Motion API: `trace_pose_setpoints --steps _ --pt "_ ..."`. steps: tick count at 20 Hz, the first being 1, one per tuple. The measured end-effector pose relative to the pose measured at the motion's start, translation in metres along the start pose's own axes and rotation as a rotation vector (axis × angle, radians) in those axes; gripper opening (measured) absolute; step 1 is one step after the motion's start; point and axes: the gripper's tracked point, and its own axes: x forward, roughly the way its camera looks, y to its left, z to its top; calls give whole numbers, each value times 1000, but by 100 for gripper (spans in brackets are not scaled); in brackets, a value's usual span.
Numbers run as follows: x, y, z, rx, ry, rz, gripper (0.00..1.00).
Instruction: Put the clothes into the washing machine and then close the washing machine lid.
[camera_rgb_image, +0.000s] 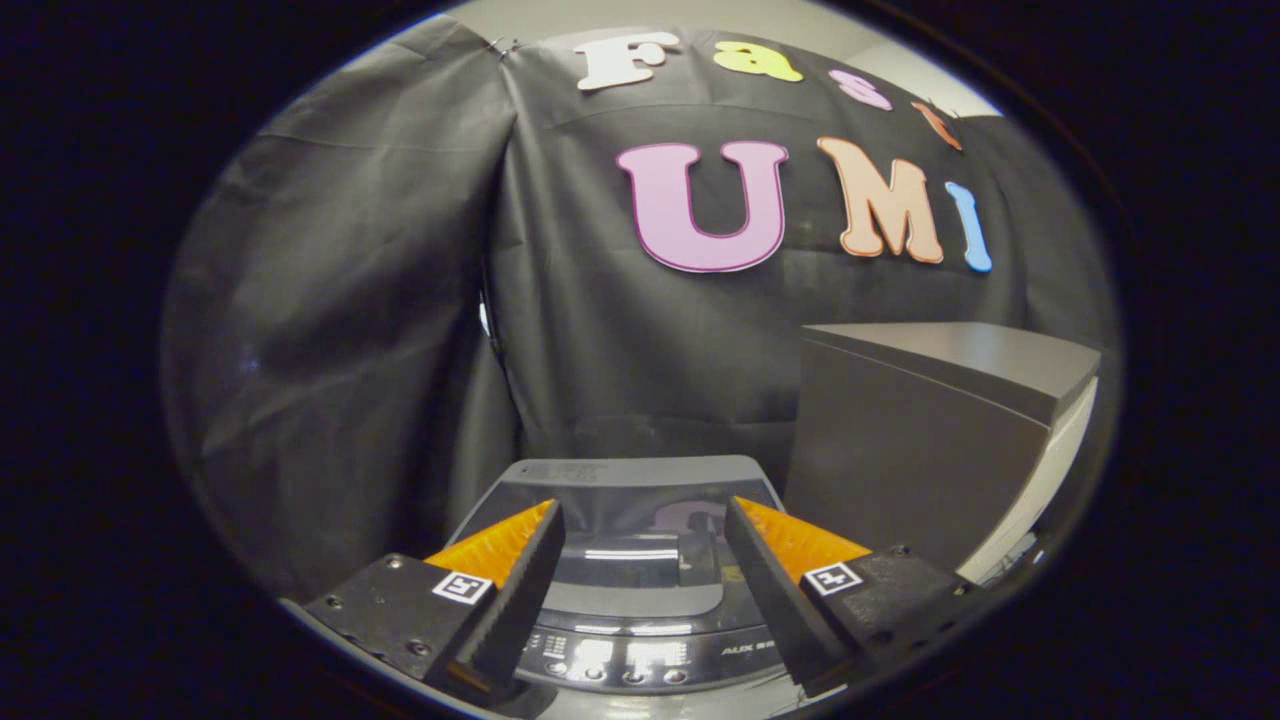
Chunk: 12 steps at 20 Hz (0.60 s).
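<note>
The gripper (645, 520) hangs above the washing machine (640, 600) with its two fingers spread wide apart and nothing between them. Each finger carries a small square marker with a black-and-white pattern on its upper side. Between and just below the fingers lies the washing machine lid (640, 560), a dark glossy panel that lies flat and closed on the top of the machine; it reflects the wall behind. At the near edge of the machine runs the control panel (620, 660), with a row of round buttons and small lit fields. At the right end of this panel there is a short white brand word, followed by two small characters; the writing is too small to read with certainty. To the right of the machine, just beside it, stands a grey box-shaped cabinet (930, 430) with a flat top. Behind all hangs the black cloth wall (350, 300).
</note>
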Motion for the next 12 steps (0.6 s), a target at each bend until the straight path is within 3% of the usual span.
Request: trace_pose_setpoints --steps 6,12 --pt "-37 13 16 -15 -22 80 98" --pt "-97 -4 55 -74 -147 107 98"
